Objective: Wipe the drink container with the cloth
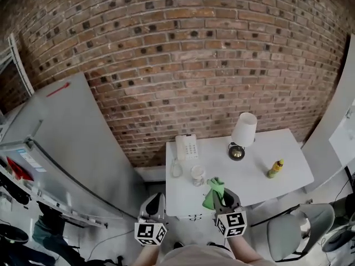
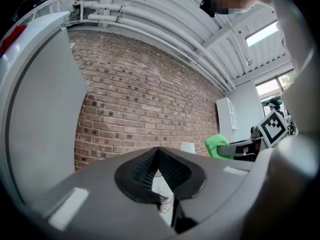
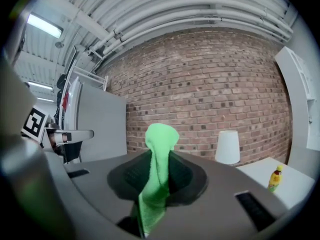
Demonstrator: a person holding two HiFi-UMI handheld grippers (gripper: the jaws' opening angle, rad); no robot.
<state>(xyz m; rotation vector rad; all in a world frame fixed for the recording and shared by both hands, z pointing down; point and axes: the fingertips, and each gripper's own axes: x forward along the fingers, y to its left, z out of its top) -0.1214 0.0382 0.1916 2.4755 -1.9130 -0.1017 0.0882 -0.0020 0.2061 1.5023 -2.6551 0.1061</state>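
Observation:
A green cloth (image 1: 213, 193) hangs from my right gripper (image 1: 222, 195), which is shut on it over the near edge of the white table (image 1: 252, 177). In the right gripper view the cloth (image 3: 159, 140) stands up between the jaws of the gripper (image 3: 160, 158). A patterned cup (image 1: 198, 174) sits on the table just beyond the cloth. A small yellow drink bottle (image 1: 275, 168) stands upright at the table's right, also seen as the bottle (image 3: 273, 178). My left gripper (image 1: 156, 197) hovers left of the table, shut on nothing (image 2: 159, 156).
A white telephone (image 1: 186, 147) and a table lamp (image 1: 243, 135) with a white shade stand at the table's back, against the brick wall. A tall grey cabinet (image 1: 66, 137) fills the left. A grey chair (image 1: 299, 229) is at the lower right.

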